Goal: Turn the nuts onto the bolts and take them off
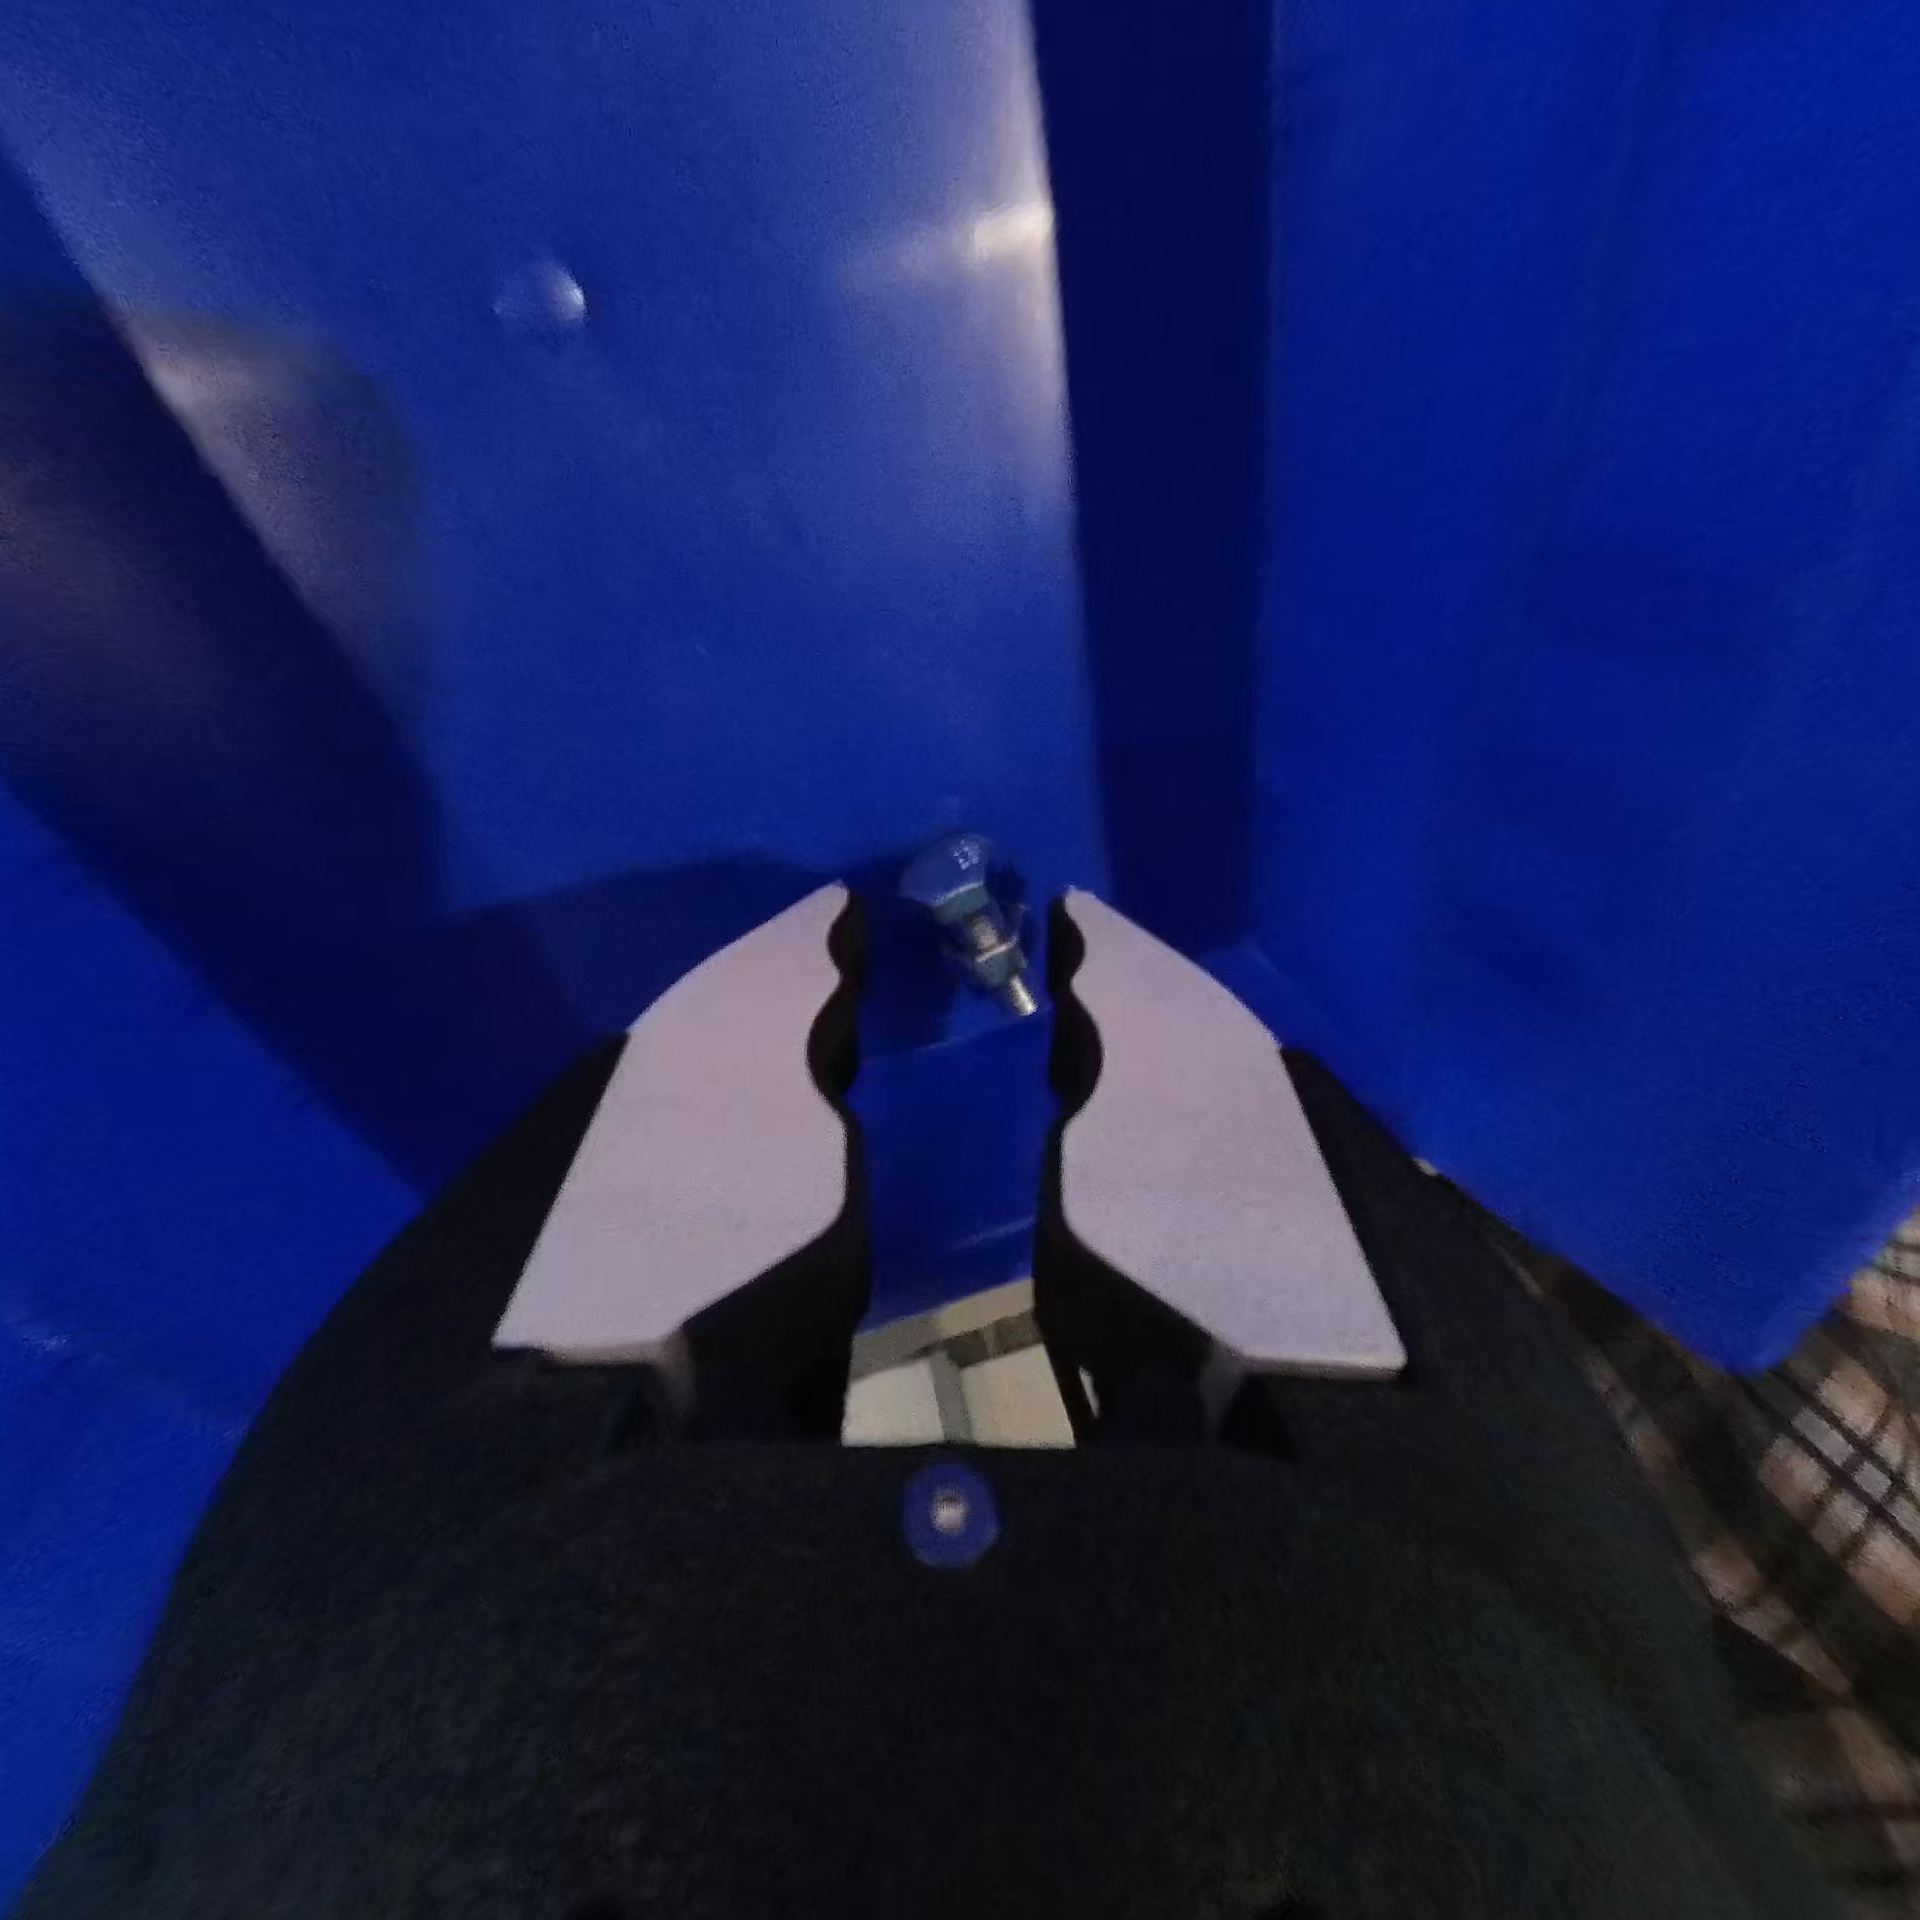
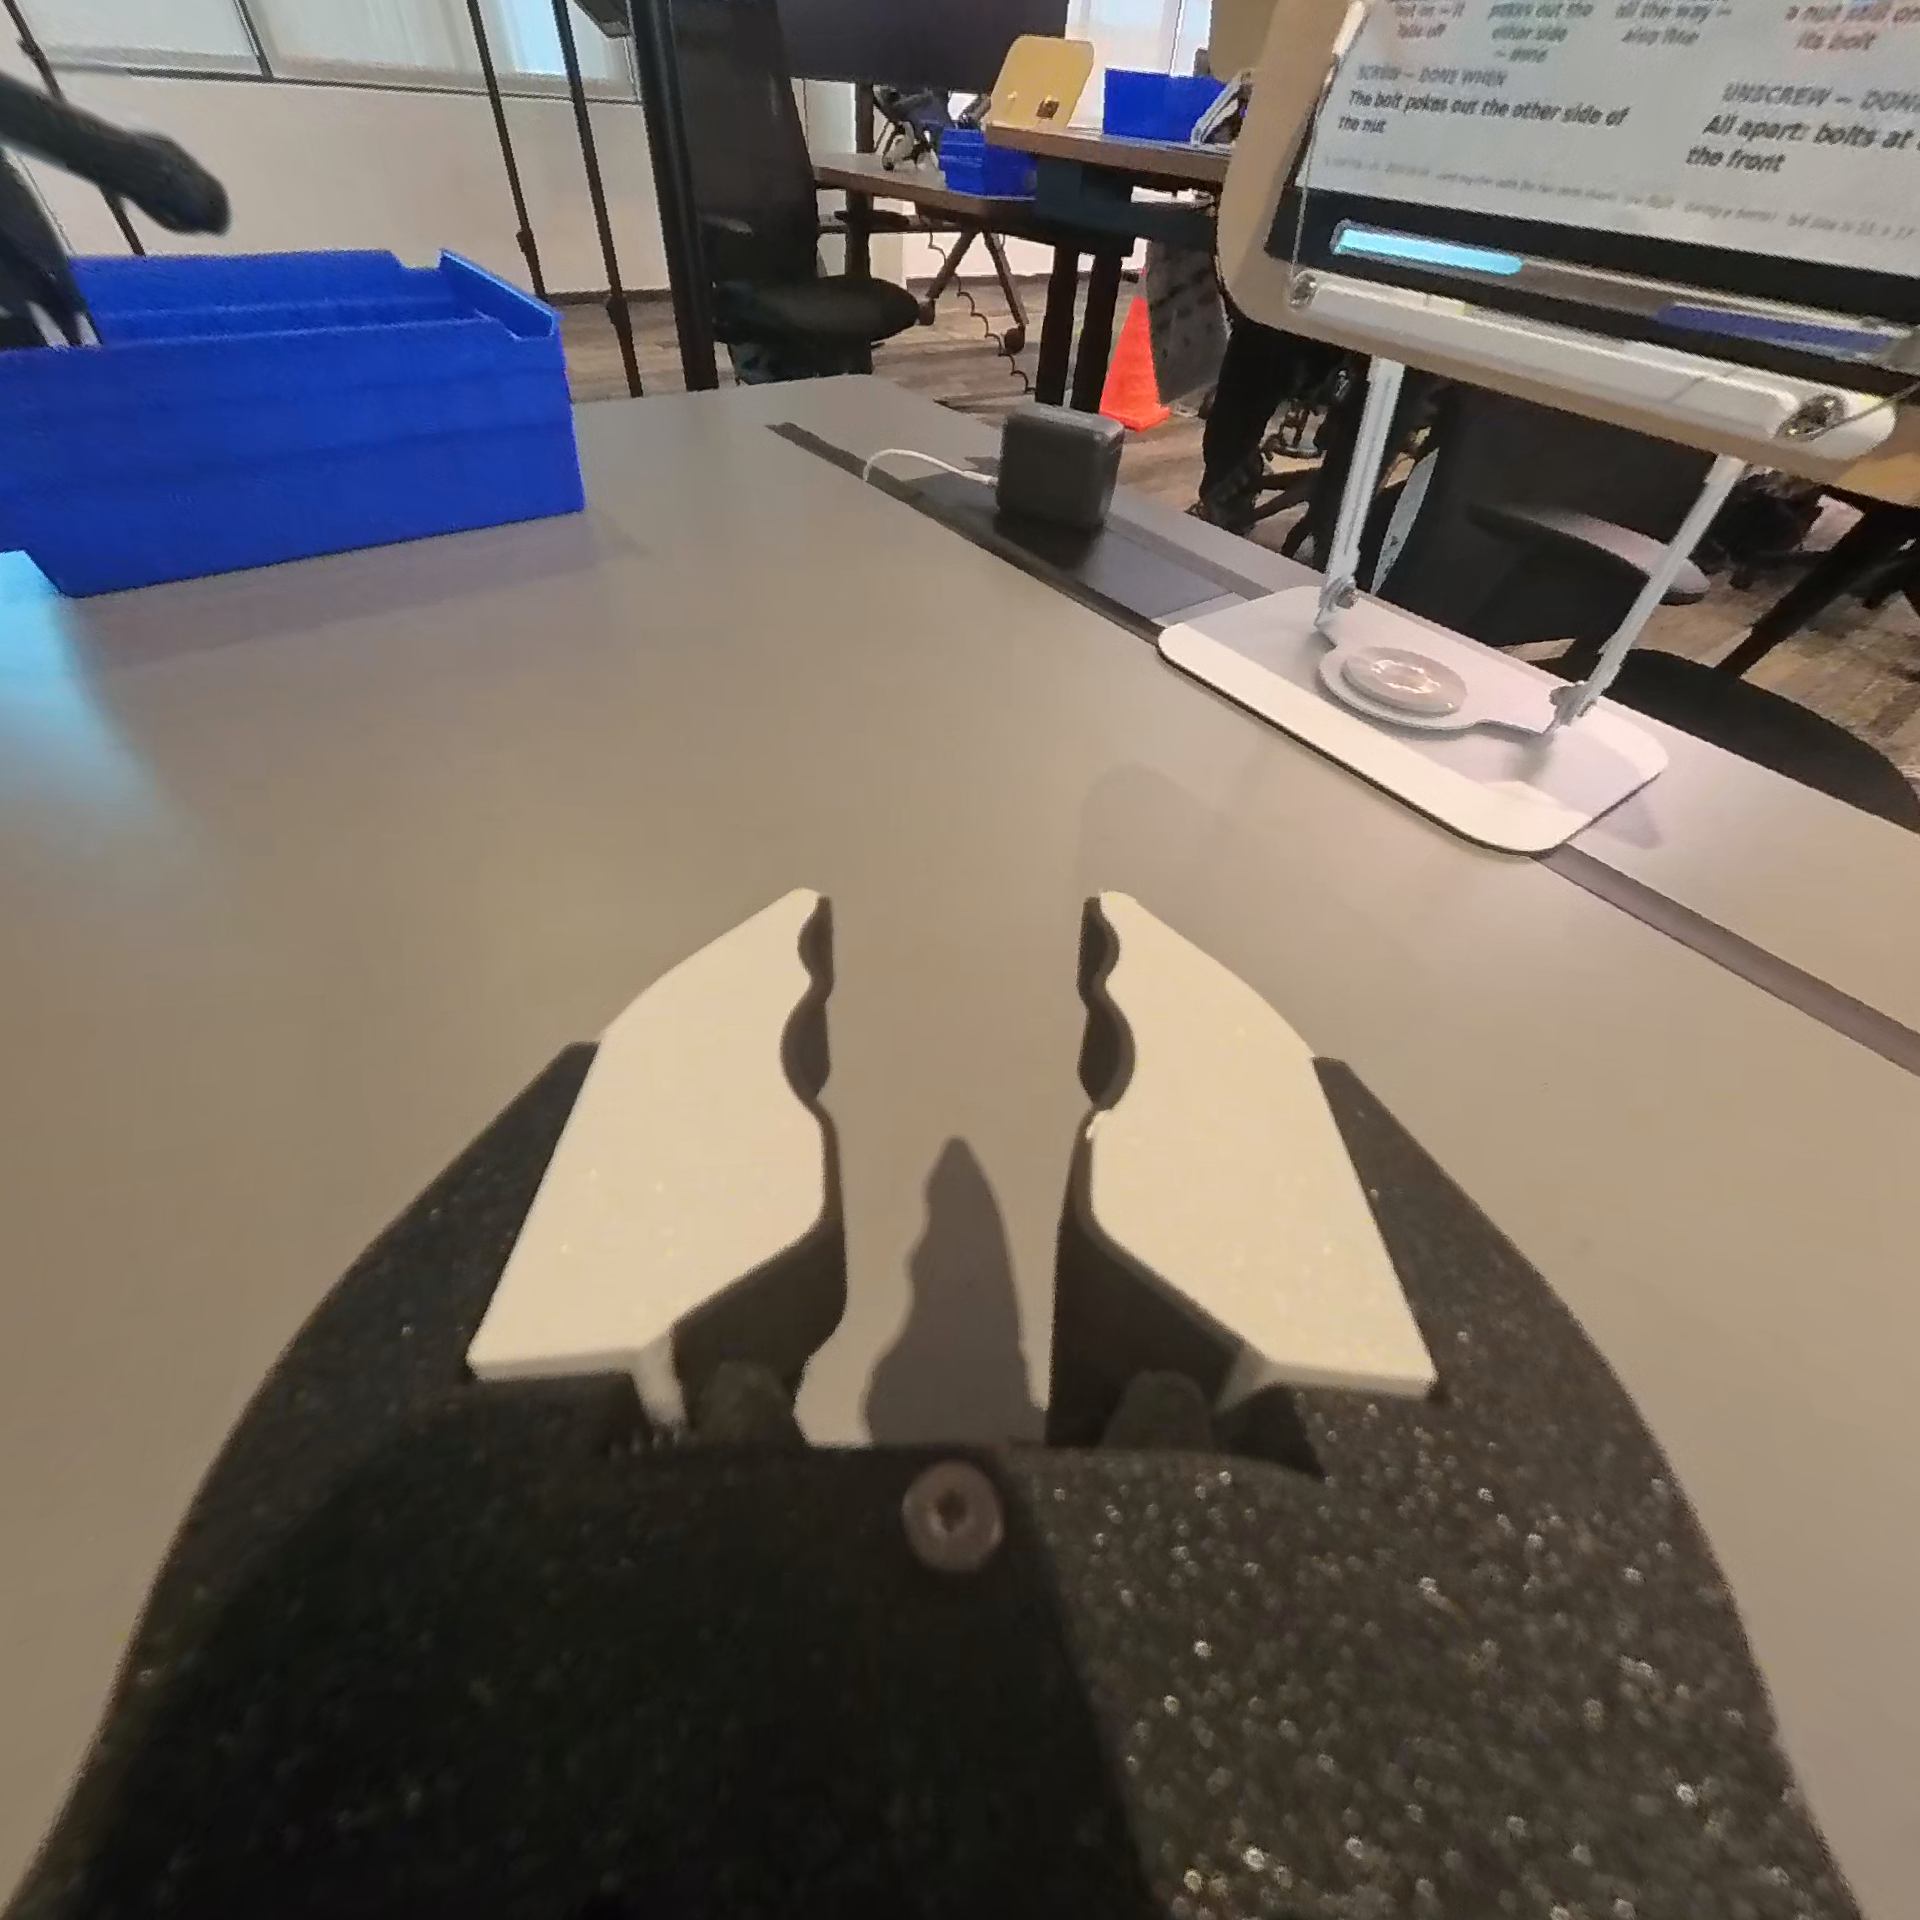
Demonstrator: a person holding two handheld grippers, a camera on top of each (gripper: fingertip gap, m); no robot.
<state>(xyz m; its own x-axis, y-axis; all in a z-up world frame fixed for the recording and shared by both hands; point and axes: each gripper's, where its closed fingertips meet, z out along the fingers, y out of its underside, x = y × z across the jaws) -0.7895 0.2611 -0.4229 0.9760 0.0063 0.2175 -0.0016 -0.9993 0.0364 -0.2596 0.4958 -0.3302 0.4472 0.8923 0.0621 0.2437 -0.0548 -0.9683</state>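
In the left wrist view my left gripper is open and reaches down inside a blue bin. A silver bolt with a nut threaded on its shaft lies on the bin floor in the corner, between and just beyond the fingertips, touching neither. In the right wrist view my right gripper is open and empty, low over the grey table. The blue bin stands at the far left there, with the dark body of the left gripper above it.
Blue bin walls close in on the left gripper on the left, back and right. On the table stand a small dark cube with a white cable and a white tablet stand holding a screen. Chairs and desks are behind. The grippers' ends are close to 60 cm from one another.
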